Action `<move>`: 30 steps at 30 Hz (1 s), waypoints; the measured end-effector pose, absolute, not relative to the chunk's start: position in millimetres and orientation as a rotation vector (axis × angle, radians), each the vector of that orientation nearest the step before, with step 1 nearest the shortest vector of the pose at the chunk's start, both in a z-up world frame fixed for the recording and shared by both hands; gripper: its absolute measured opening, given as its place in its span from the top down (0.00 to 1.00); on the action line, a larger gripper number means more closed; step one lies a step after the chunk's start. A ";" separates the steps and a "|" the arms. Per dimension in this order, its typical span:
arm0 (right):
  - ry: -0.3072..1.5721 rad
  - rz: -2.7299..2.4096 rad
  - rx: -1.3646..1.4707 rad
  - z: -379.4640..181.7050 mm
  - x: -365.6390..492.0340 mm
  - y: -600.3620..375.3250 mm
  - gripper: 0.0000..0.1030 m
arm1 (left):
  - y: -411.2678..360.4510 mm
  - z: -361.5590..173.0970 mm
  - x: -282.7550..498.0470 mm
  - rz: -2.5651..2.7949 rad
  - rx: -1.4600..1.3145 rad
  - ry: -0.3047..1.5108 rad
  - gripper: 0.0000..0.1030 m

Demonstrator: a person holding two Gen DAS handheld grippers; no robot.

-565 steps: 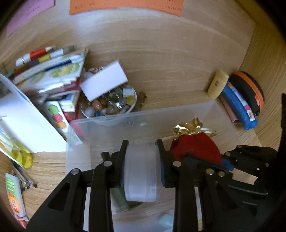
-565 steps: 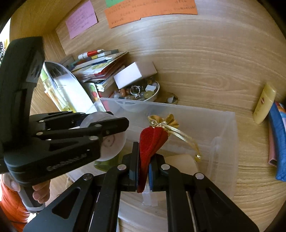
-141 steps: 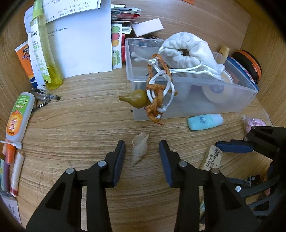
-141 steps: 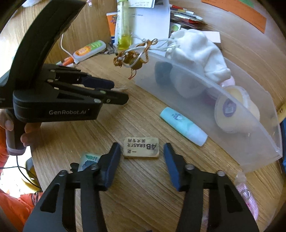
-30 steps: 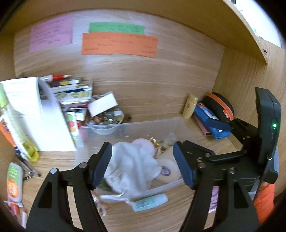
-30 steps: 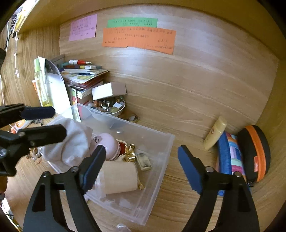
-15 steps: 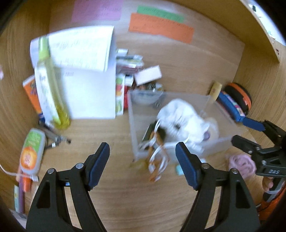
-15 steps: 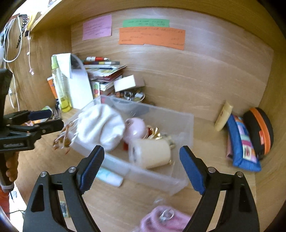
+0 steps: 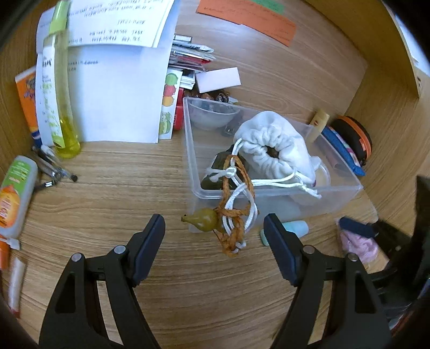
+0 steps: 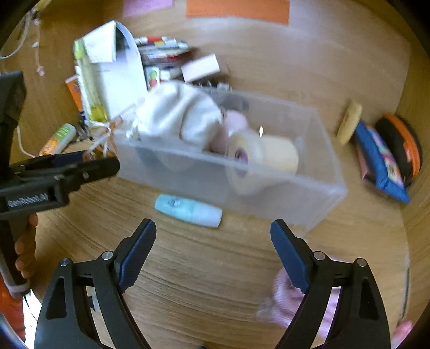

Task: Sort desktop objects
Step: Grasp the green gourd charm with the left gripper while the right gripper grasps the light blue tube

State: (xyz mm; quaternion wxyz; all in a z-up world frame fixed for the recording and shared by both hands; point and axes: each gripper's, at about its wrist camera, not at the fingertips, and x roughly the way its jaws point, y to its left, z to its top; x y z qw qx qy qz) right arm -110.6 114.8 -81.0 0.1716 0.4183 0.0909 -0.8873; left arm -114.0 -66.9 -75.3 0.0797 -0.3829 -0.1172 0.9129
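Our left hand-held gripper is spread wide with nothing between its fingers, poised over the wooden bench; our right hand-held gripper is likewise wide open and empty.

We take the clear plastic storage box as our landmark. Nearest to us, against its front wall, a small olive-green gourd charm hangs from a knotted orange cord draped over the box rim, tangled with white drawstrings. Just in front of the box lies a pale blue tube with a white cap, flat on the bench. To the front right of the box sits a soft pink pouch, partly hidden behind our right finger.

Inside the box, a white drawstring bag fills the middle, its mouth turned towards us, and a cream roll of tape lies at the right end.

Left of the box, a tall yellow-green bottle stands before white paper sheets, with a grey tube with an orange label nearer us. Right of the box lie a blue patterned case and a black round case with an orange band.

Behind the box, orange paper notes hang on the wooden wall.
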 end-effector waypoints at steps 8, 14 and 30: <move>0.207 -2.534 1.301 -96.8 -128.6 91.3 0.17 | -69.4 -81.8 -119.1 2.710 -1.149 -0.364 0.45; 0.220 -2.588 1.360 -105.7 -134.0 77.8 0.17 | -71.1 -86.9 -124.9 2.681 -1.158 -0.365 0.57; 0.145 -2.639 1.375 -105.8 -133.2 93.1 0.25 | -83.5 -82.4 -117.7 2.660 -1.112 -0.452 0.64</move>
